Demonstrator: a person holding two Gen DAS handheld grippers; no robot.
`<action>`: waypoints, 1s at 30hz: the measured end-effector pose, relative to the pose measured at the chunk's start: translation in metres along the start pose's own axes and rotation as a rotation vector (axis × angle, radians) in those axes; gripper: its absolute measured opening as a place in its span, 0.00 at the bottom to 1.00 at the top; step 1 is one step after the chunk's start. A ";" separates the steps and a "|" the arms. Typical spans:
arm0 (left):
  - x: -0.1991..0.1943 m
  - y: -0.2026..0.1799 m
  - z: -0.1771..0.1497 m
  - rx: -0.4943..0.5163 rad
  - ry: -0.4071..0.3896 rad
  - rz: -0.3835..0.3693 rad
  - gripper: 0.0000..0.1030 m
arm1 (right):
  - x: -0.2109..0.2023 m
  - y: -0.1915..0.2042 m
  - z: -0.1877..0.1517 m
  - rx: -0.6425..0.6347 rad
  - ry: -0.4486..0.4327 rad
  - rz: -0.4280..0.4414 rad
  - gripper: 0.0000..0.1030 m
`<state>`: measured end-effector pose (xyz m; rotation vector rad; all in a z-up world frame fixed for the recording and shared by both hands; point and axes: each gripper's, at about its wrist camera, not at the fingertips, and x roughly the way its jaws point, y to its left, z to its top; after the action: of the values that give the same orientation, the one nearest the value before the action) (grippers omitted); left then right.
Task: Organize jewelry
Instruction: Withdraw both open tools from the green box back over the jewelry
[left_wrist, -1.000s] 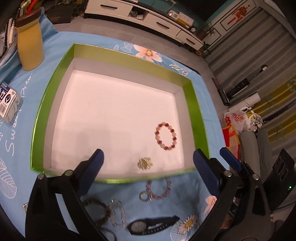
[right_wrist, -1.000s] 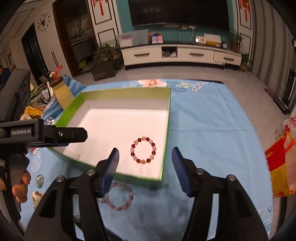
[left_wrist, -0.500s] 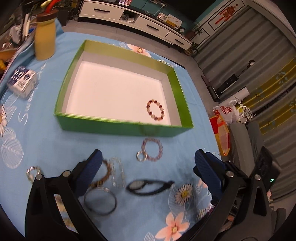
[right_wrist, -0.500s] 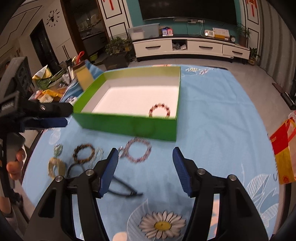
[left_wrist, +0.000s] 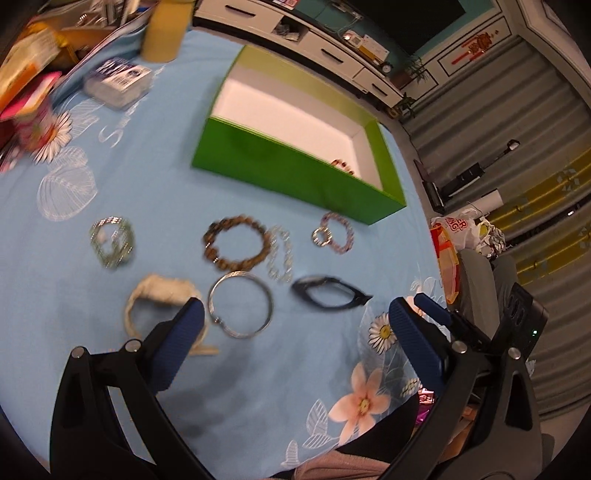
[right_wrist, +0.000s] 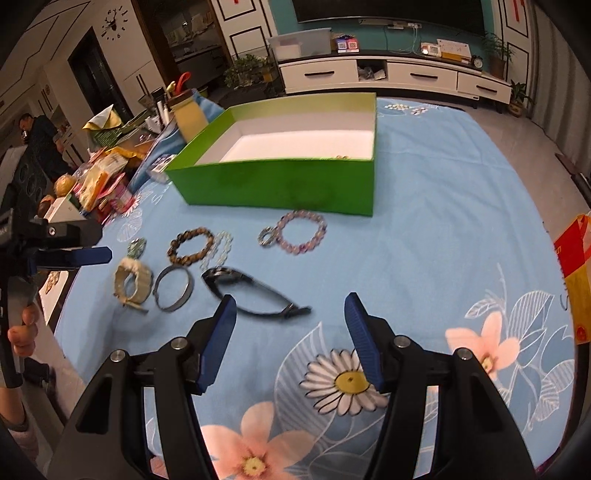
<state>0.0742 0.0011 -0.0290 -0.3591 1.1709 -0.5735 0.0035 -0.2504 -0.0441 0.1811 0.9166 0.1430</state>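
Both claws hang over the blue flowered surface (right_wrist: 443, 229) with nothing in them. The right claw (right_wrist: 290, 325) stands about half open; the left claw (left_wrist: 293, 321) gapes wide. Beyond them sits the green box (right_wrist: 280, 184), and only a red beaded bracelet (left_wrist: 342, 165) shows inside, near its far right corner, so the sorting seems barely begun. Most pieces still lie loose between the claws and the box. A black watch (right_wrist: 255, 291) lies just ahead of the right claw's left finger, a silver bangle (left_wrist: 240, 304) and a cream cuff (left_wrist: 159, 299) just ahead of the left claw. Farther out are a brown bead bracelet (left_wrist: 236, 243), a clear bead bracelet (left_wrist: 282, 254), a purple bracelet (right_wrist: 299, 232) near the box wall, and a silver piece (left_wrist: 112, 242) off to the left.
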 end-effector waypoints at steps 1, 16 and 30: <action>0.000 0.004 -0.004 -0.009 0.002 0.004 0.98 | 0.000 0.002 -0.002 -0.006 0.002 0.002 0.60; -0.002 0.023 -0.029 -0.070 -0.019 -0.017 0.98 | 0.004 0.031 -0.032 -0.072 0.014 0.104 0.60; 0.007 0.034 -0.023 -0.118 -0.019 -0.016 0.94 | 0.015 0.047 -0.035 -0.095 0.041 0.196 0.60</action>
<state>0.0624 0.0251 -0.0609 -0.4744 1.1872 -0.5146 -0.0177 -0.1983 -0.0669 0.1806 0.9297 0.3724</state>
